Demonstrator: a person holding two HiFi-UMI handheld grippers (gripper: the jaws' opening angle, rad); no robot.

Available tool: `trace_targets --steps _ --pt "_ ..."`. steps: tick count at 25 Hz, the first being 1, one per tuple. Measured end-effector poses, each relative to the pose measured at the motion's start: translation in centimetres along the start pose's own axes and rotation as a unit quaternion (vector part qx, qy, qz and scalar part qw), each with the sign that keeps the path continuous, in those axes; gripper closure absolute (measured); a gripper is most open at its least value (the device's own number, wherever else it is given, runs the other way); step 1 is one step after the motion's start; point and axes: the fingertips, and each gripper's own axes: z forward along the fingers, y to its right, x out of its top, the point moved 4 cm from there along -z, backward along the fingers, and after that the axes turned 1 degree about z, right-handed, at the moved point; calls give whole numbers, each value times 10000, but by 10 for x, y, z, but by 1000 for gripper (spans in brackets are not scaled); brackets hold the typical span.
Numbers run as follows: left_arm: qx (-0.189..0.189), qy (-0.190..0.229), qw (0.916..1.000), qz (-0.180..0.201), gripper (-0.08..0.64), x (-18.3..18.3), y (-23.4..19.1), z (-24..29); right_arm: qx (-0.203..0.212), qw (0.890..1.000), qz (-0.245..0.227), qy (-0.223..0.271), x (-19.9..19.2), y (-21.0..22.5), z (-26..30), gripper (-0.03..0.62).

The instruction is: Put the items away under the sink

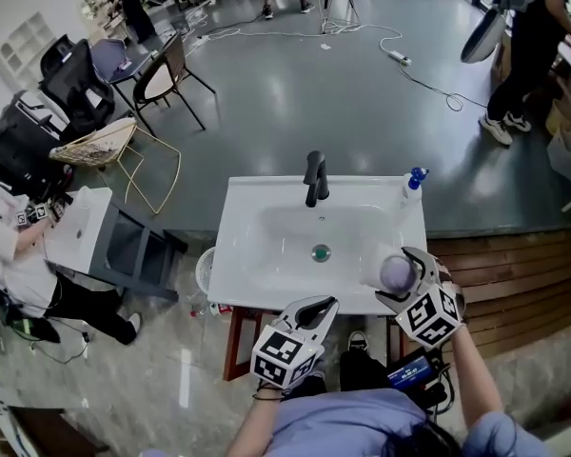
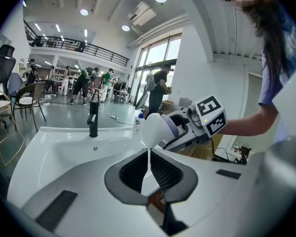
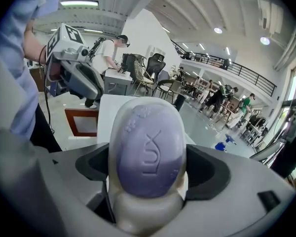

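Note:
A white bottle with a purple lid hangs over the front right corner of the white sink. My right gripper is shut on it; in the right gripper view the purple lid fills the space between the jaws. At the sink's front edge my left gripper is shut with nothing in it, its pads pressed together. From the left gripper view the held bottle shows just ahead, in the right gripper. A blue-topped spray bottle stands at the sink's back right corner.
A black faucet rises at the back of the basin. A white side table and a seated person are at the left, with chairs behind. Wooden decking lies to the right. A cable crosses the floor.

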Motion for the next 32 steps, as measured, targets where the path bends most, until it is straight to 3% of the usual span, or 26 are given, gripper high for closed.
trace_targets --steps 9,18,32 --pt "-144 2 9999 70 549 -11 2 -18 -139 9991 -234 312 46 -28 -30 153" --pt "-431 28 9988 224 549 -24 6 -52 -371 9984 -163 393 72 -79 -45 153" --pt "-1110 -155 9924 513 549 -69 35 -111 -937 9949 99 367 87 -173 -78 153"
